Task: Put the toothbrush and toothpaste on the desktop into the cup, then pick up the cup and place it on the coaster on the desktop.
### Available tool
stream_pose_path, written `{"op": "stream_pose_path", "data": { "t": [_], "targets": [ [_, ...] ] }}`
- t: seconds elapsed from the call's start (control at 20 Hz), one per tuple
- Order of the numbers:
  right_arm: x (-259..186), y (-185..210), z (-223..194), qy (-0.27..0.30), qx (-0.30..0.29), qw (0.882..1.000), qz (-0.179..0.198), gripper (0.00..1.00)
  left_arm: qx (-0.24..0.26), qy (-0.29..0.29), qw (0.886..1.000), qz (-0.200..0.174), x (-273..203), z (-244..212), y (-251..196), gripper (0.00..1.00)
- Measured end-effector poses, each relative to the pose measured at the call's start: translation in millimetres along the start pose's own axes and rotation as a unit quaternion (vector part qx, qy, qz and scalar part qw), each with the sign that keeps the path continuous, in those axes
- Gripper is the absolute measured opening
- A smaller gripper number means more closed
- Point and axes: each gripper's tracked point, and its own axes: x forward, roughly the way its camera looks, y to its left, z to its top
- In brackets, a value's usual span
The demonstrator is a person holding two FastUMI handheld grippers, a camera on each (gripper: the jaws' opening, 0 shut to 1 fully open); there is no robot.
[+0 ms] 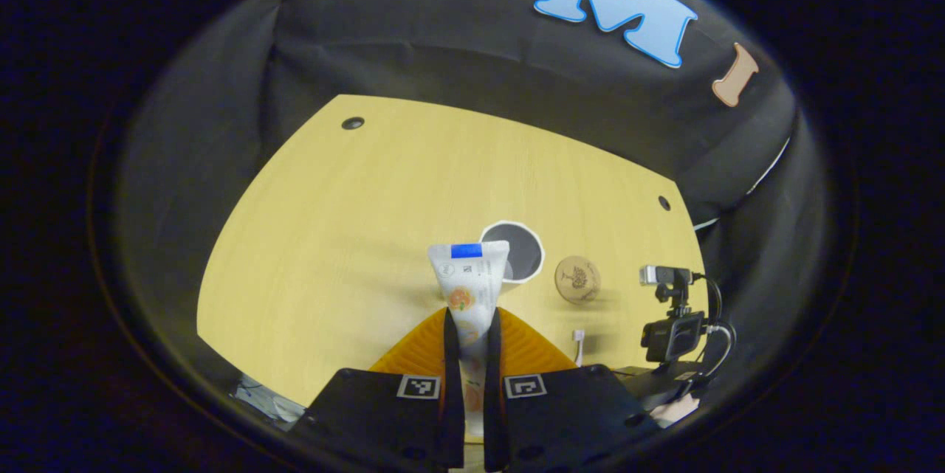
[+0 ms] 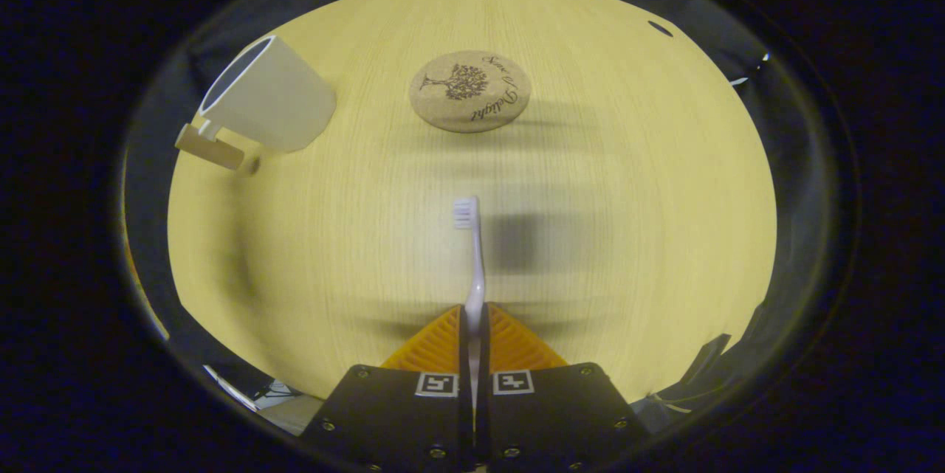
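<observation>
Right up close in the left gripper view, my left gripper [image 1: 472, 344] squeezes the toothpaste [image 1: 470, 288] between its two fingers. Both fingers press on the tube, one on each side. The tube sticks out past the fingertips with its flat end pointing away from me, up in the air above the desktop [image 1: 354, 237]. Past the flat end I see the cup [image 1: 520, 251] standing on the desktop, and I look down into its dark inside. The tube covers part of the cup's rim in this view. Just to one side of the cup lies the round coaster [image 1: 577, 279], flat on the wood and not touching the cup. Farther off, near the edge of the desktop, a small camera on a stand [image 1: 670, 318] sits with black cables [image 1: 720, 325] looping behind it.

Up close in the right gripper view, my right gripper [image 2: 474, 318] pinches the handle of the toothbrush [image 2: 472, 259]. The two fingers are almost together, with just the thin handle between them. The brush head points away from me, and its shadow falls on the wood beside it. Beyond the brush lies the coaster [image 2: 470, 91] with a tree picture on it. The cup [image 2: 267, 102] stands off to the side of the coaster, its handle [image 2: 209, 146] sticking out. They sit near each other but apart.
</observation>
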Motion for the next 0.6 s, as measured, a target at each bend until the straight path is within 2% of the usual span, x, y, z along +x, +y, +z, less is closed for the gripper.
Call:
{"op": "stream_pose_path", "data": {
  "t": [0.35,0.6],
  "targets": [
    [1,0,0,-0.002,-0.001,1.0,0.001,0.03,0.031,-0.064,0.997,-0.002,21,94,-13,0.17],
    [0,0,0,-0.003,0.0,1.0,0.002,0.03,0.05,-0.085,0.995,-0.018,52,117,-31,0.18]
  ]
}}
